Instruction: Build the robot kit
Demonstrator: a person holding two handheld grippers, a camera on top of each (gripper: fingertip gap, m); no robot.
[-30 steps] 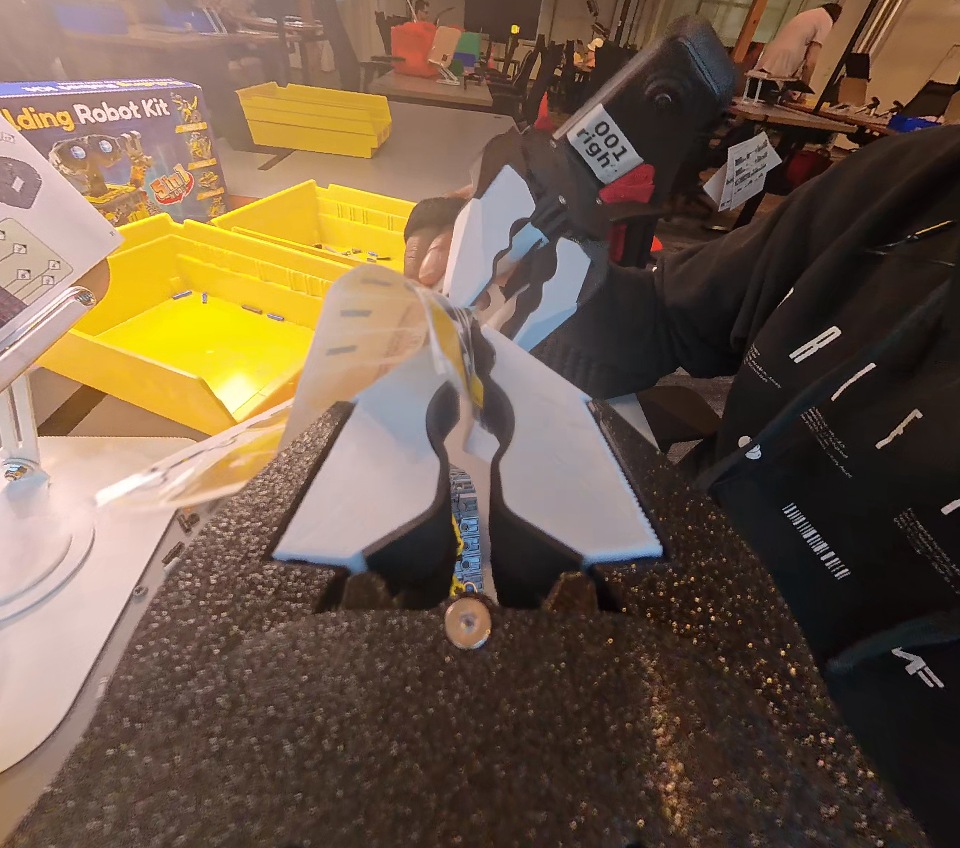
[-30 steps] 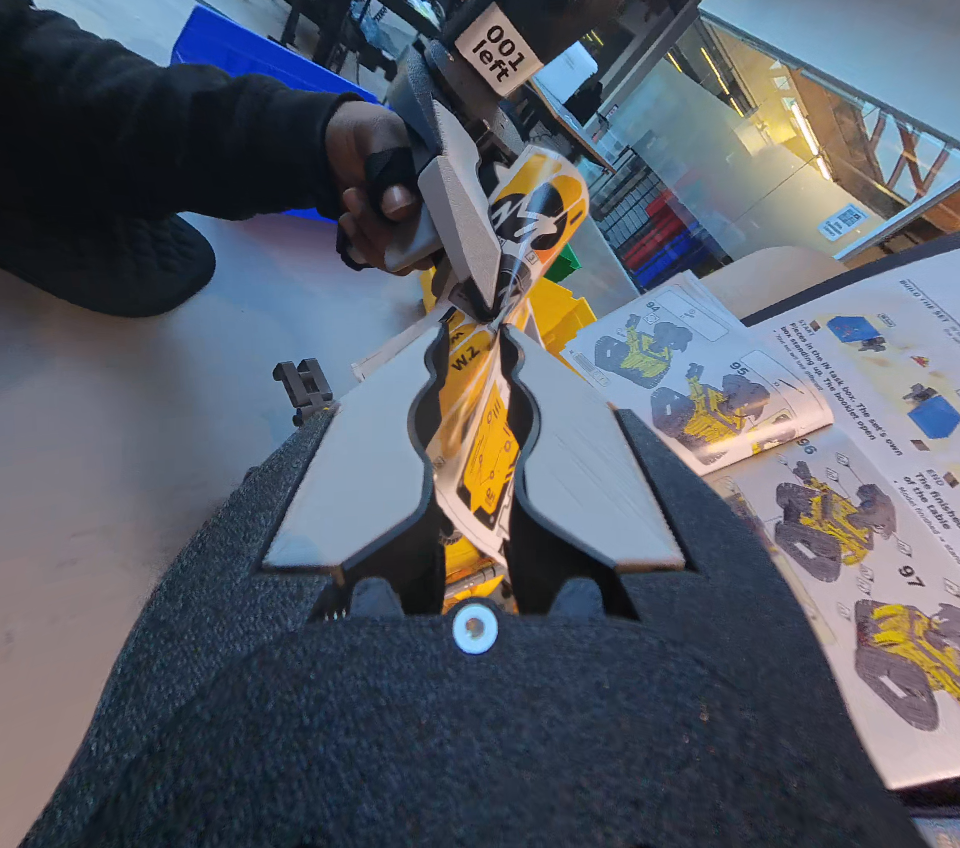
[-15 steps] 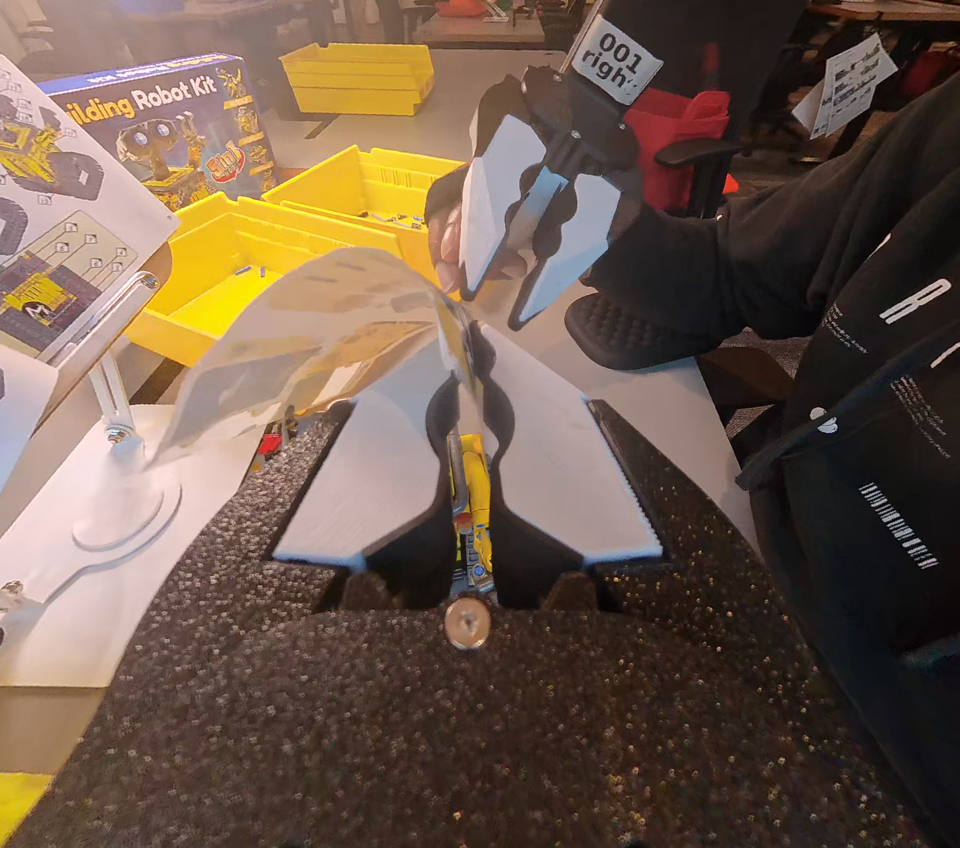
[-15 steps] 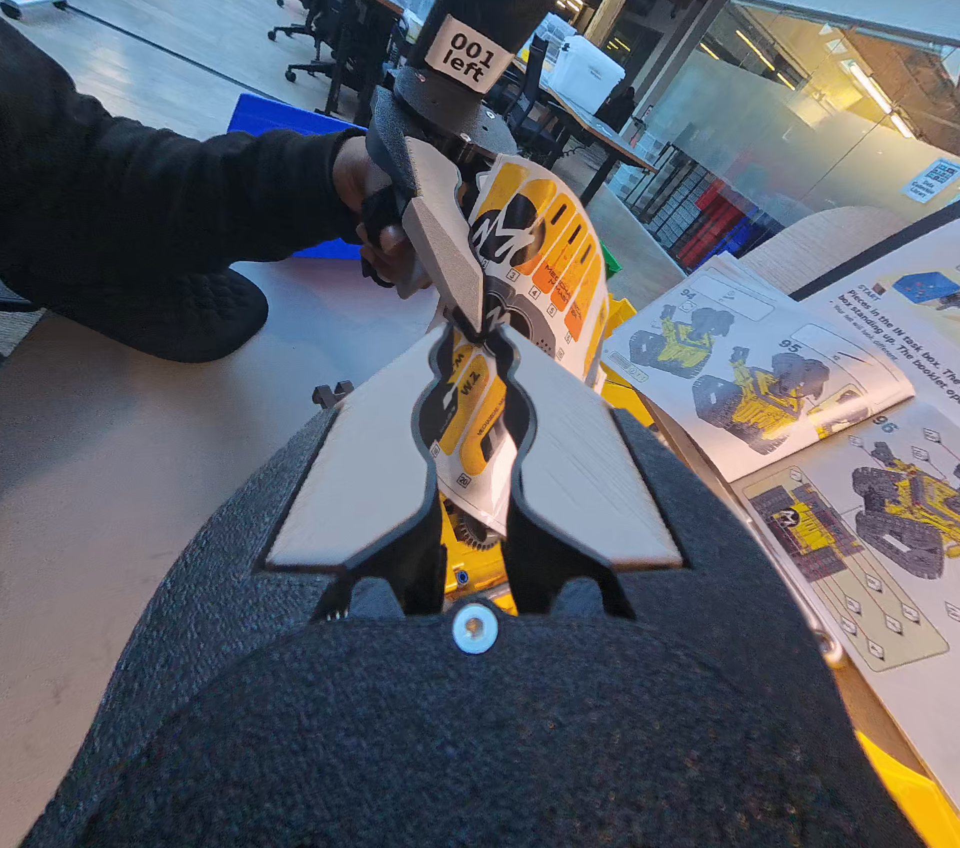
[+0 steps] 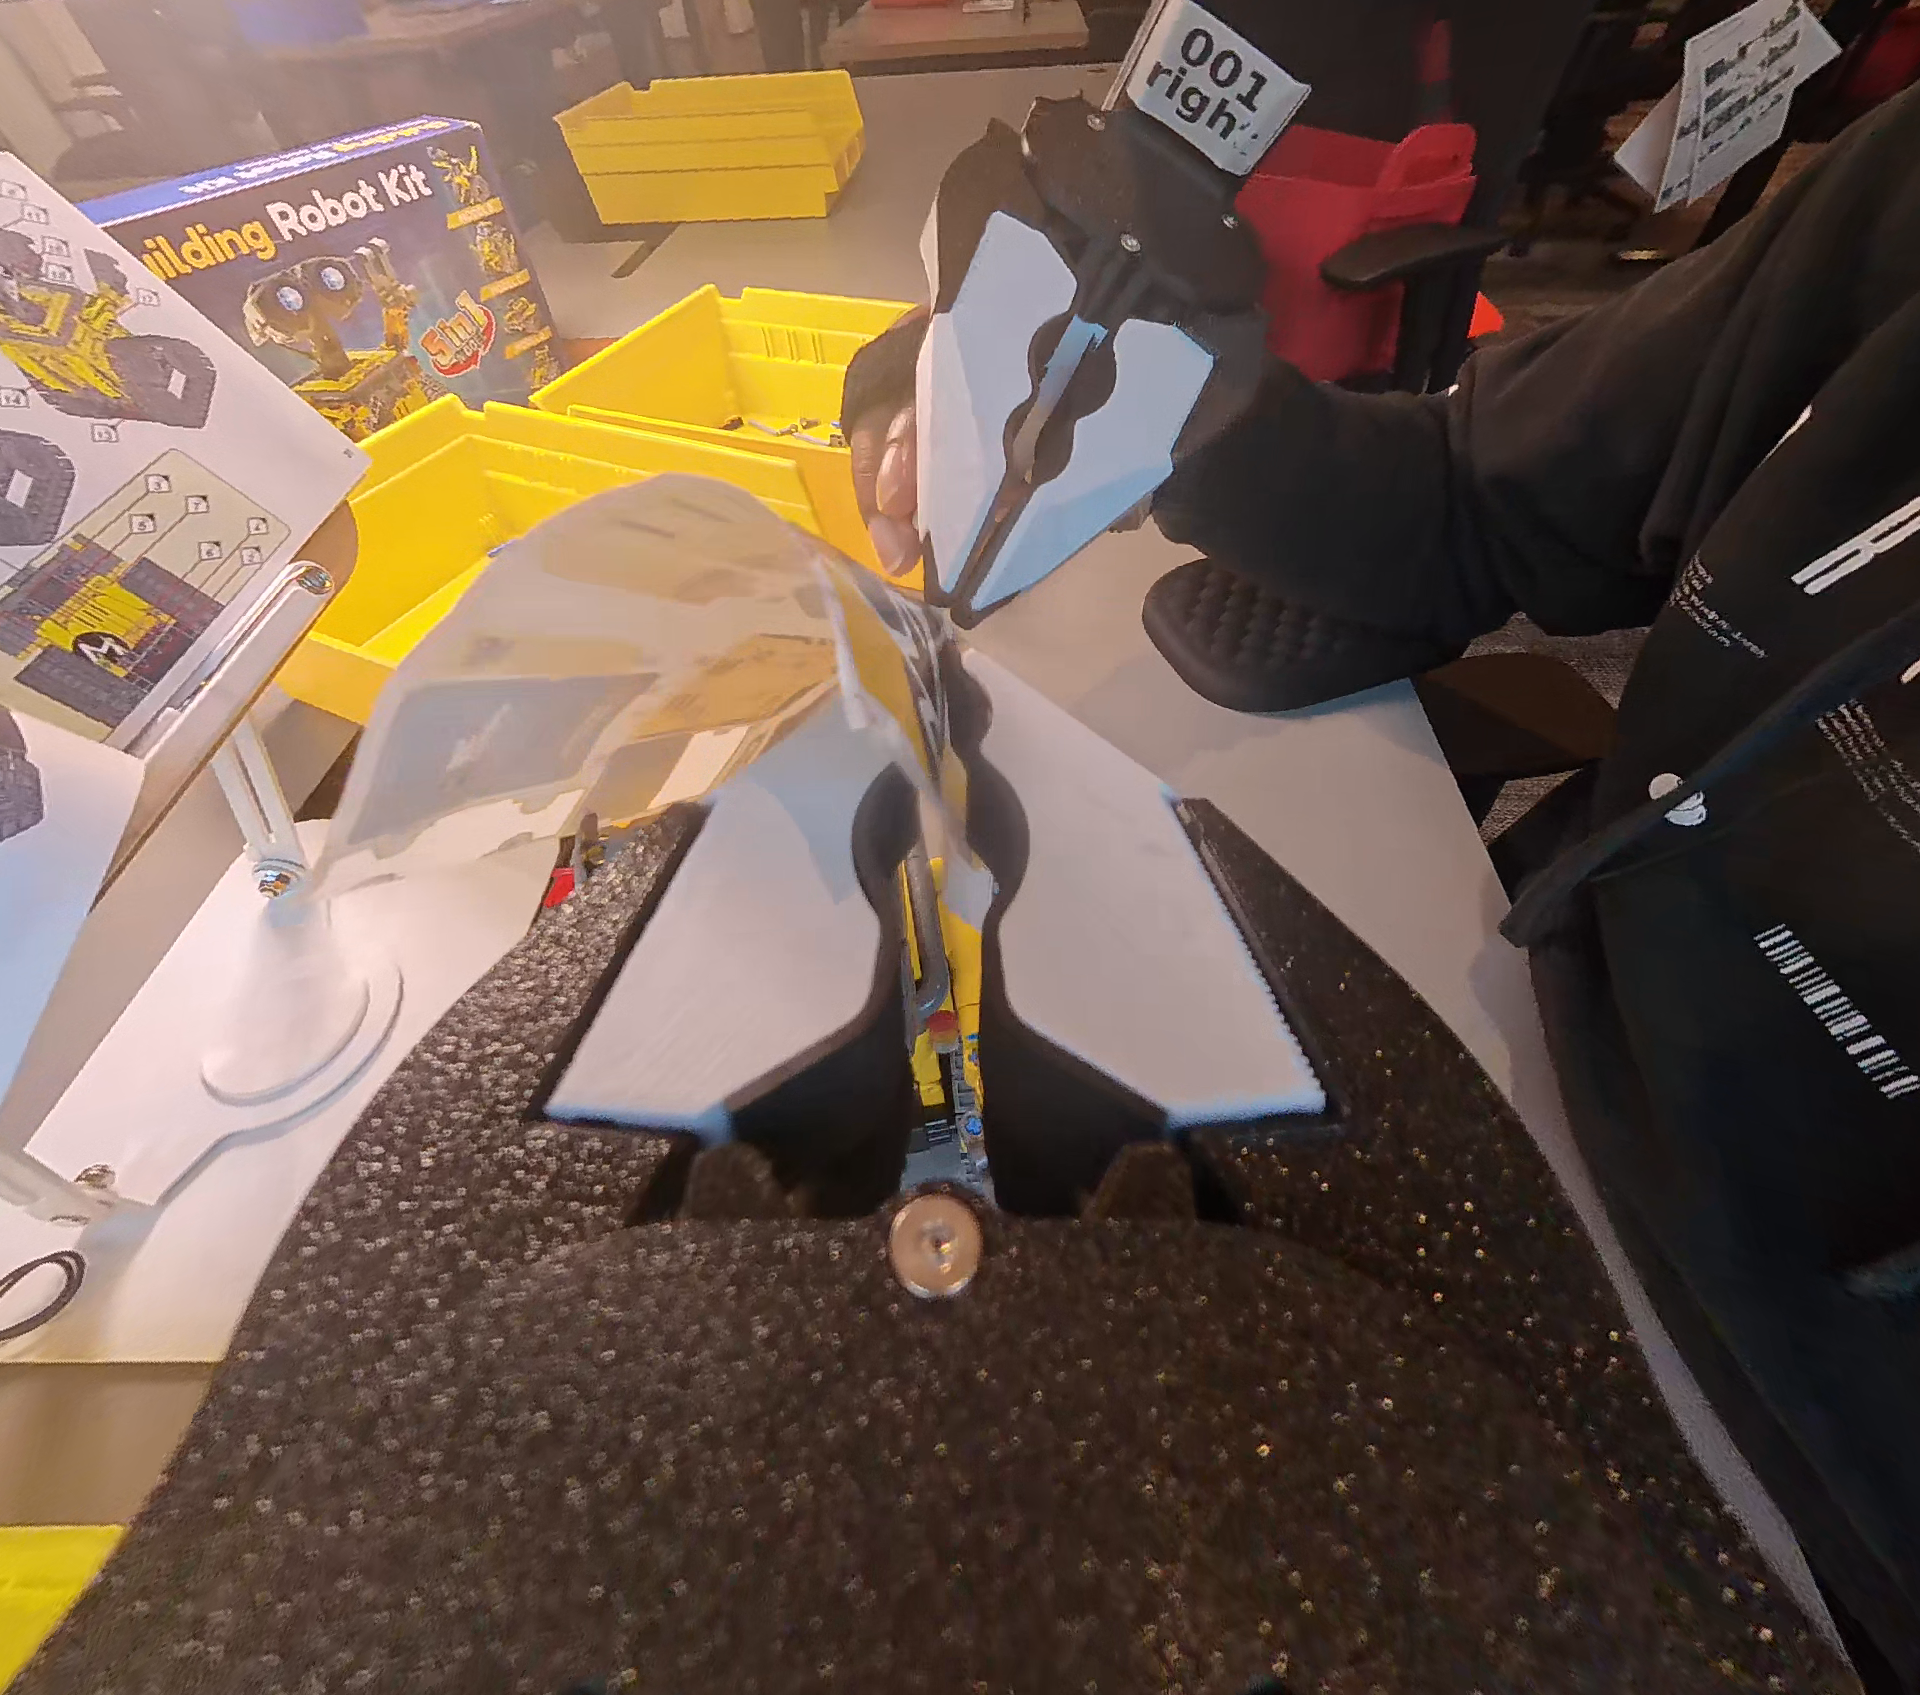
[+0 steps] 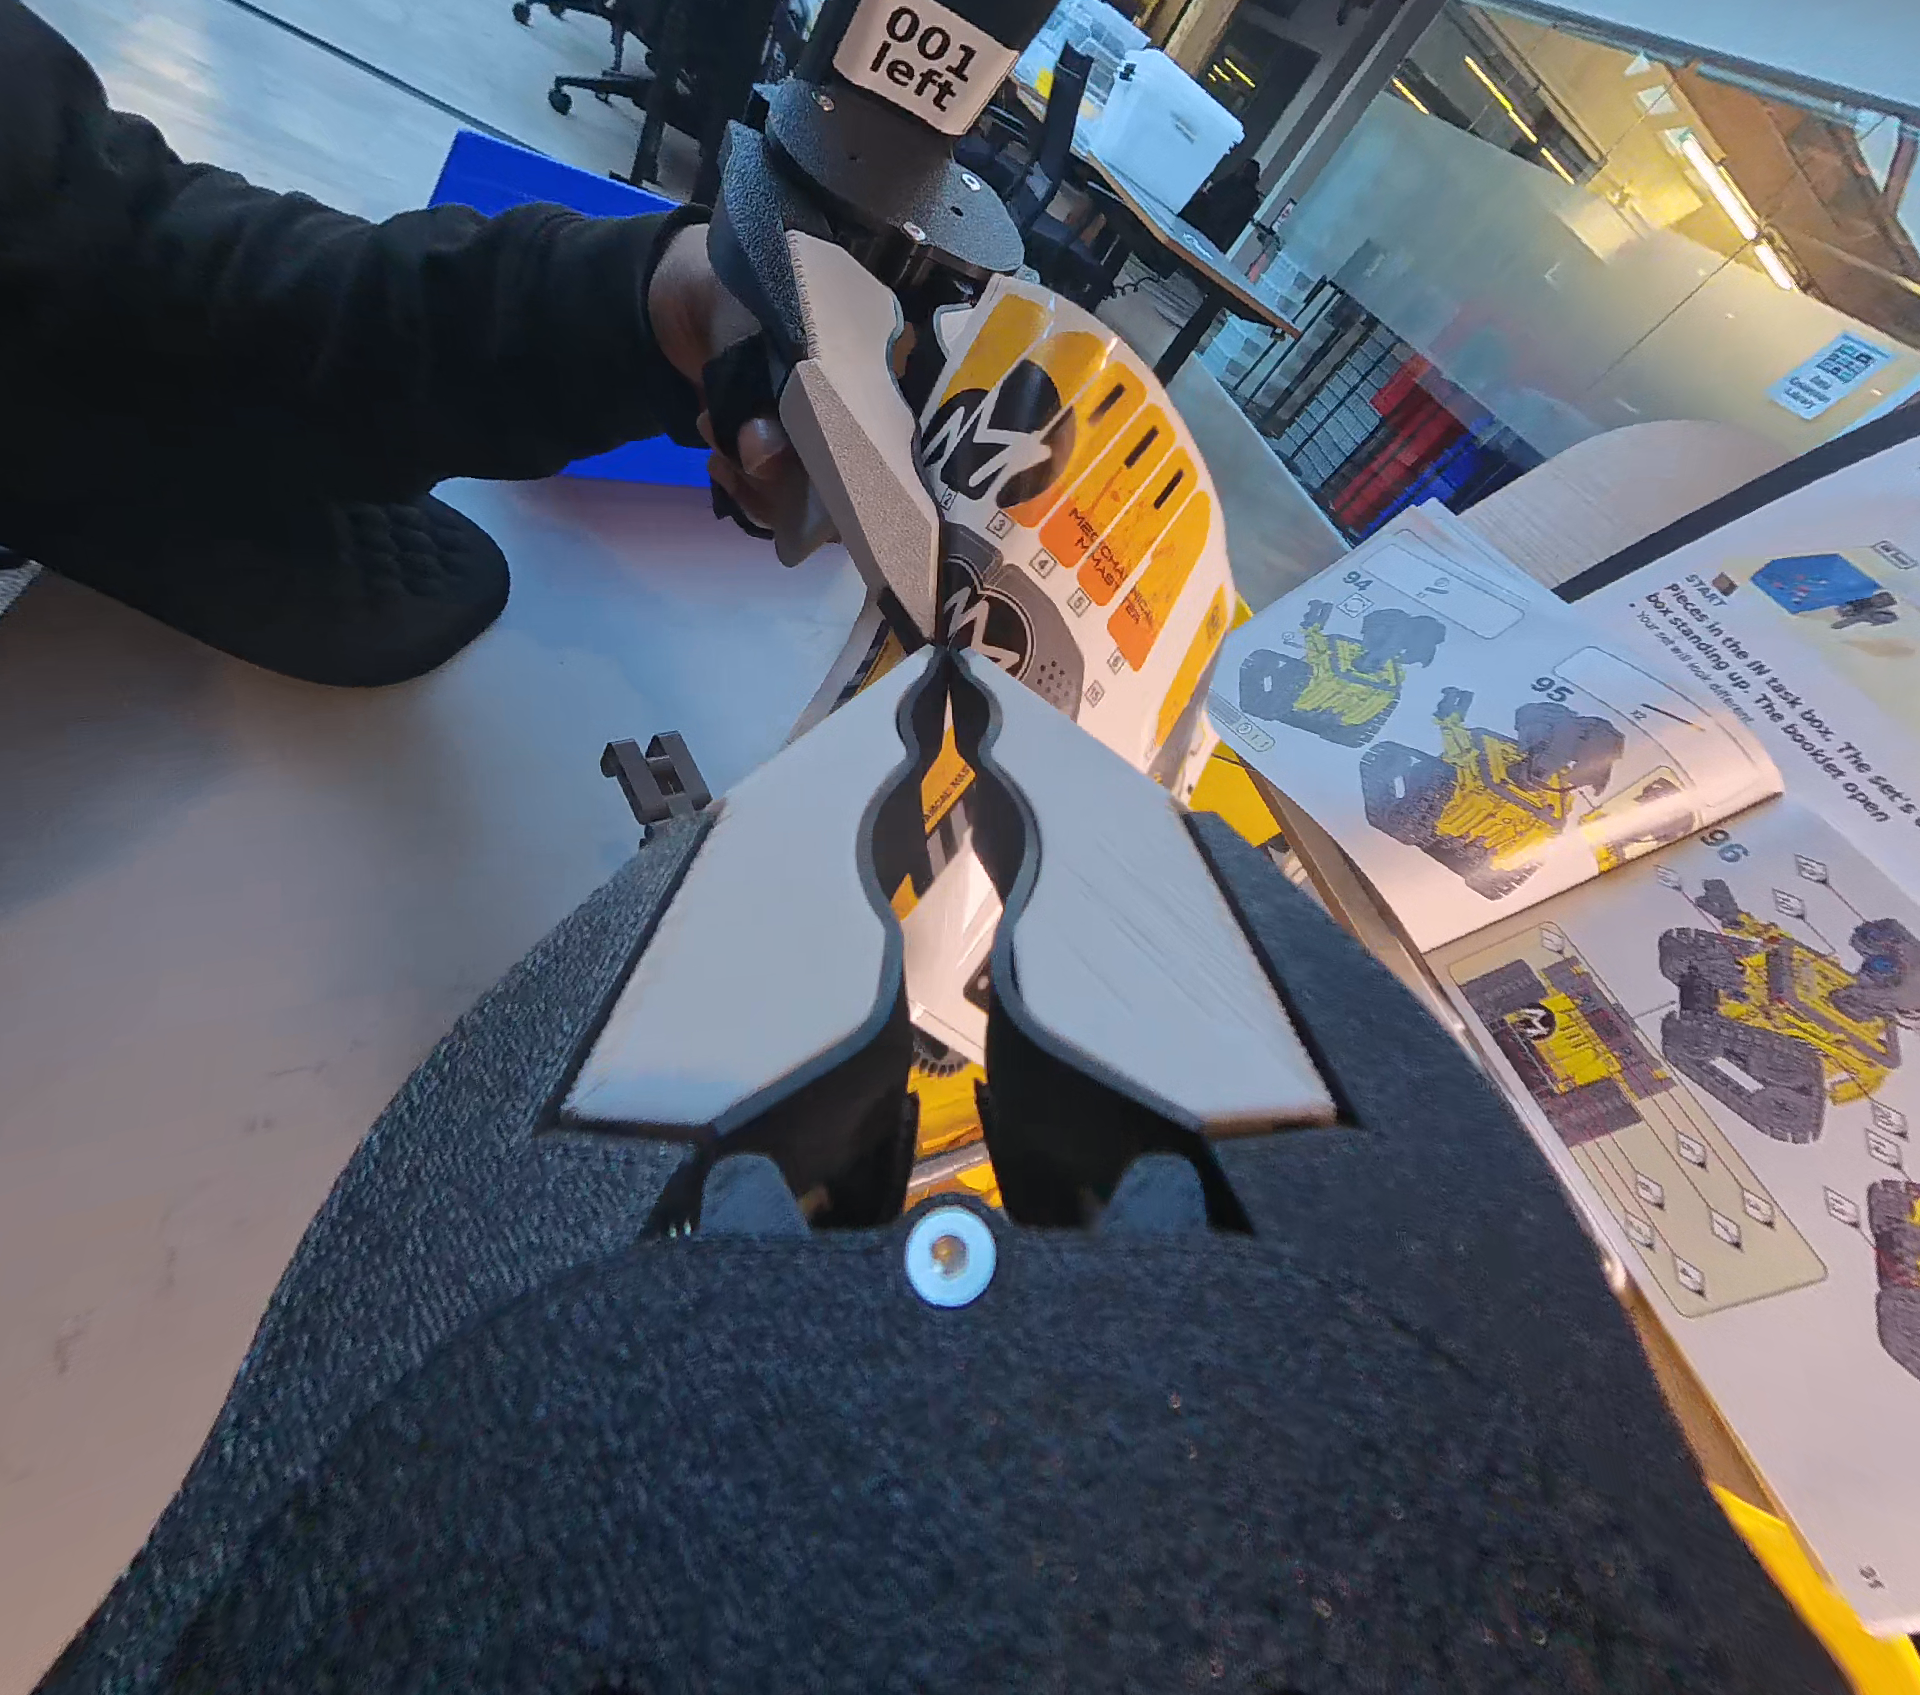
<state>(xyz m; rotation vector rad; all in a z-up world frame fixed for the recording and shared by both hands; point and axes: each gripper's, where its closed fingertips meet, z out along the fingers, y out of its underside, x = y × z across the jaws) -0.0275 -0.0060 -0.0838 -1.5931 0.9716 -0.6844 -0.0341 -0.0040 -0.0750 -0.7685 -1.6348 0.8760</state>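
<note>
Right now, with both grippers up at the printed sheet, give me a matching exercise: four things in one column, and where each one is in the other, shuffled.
Things:
1. sticker sheet
2. instruction booklet
3. blue kit box
4. small black part

Places:
A. propped open on a stand
B. clamped in the left gripper
C. beyond the yellow bins, seen from the left wrist
D. lying alone on the grey tabletop

Pairs: 1-B, 2-A, 3-C, 4-D
</note>
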